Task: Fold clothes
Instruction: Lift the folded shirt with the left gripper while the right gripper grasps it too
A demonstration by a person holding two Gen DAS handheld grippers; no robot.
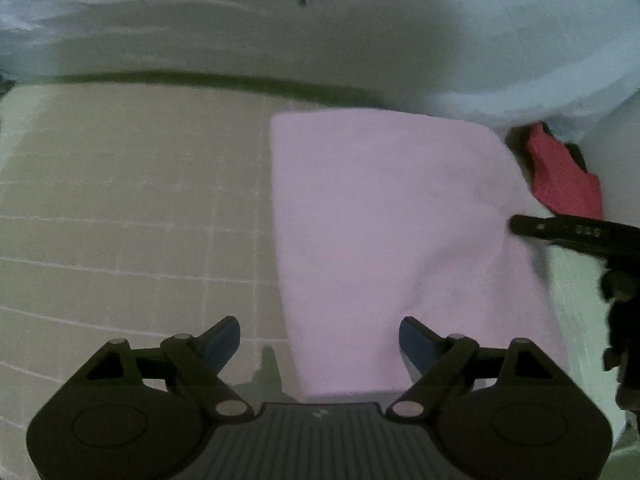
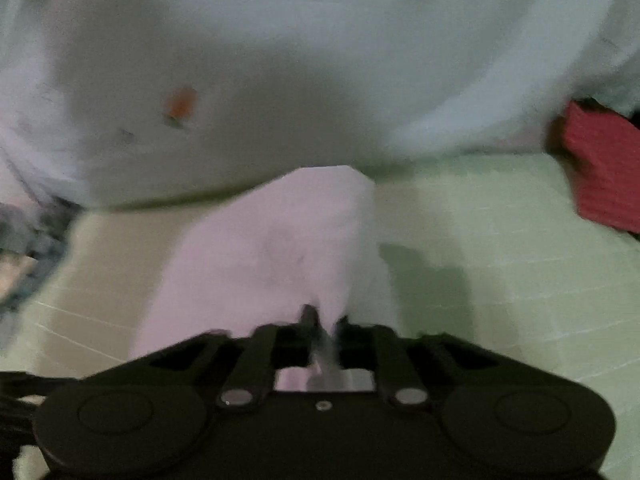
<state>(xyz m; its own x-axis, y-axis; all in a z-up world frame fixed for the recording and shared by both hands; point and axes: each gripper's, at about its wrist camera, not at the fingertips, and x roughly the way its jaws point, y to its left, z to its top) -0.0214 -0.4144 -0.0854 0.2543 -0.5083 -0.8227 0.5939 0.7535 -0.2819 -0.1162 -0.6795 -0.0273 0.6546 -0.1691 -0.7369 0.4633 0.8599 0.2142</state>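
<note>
A pale pink cloth (image 1: 384, 232) lies folded on a light green checked sheet (image 1: 128, 208). My left gripper (image 1: 320, 344) is open, its blue-padded fingers straddling the cloth's near left corner, empty. My right gripper (image 2: 324, 324) is shut on the near edge of the pink cloth (image 2: 272, 256) and lifts it, so the cloth rises in a peak. In the left wrist view the right gripper (image 1: 516, 226) reaches in from the right, touching the cloth's right edge.
A white quilt with carrot prints (image 1: 320, 32) is bunched along the far side. A red knitted item (image 1: 568, 176) lies at the right by the quilt, and it also shows in the right wrist view (image 2: 604, 176). Dark blue fabric (image 2: 28, 248) sits at the left.
</note>
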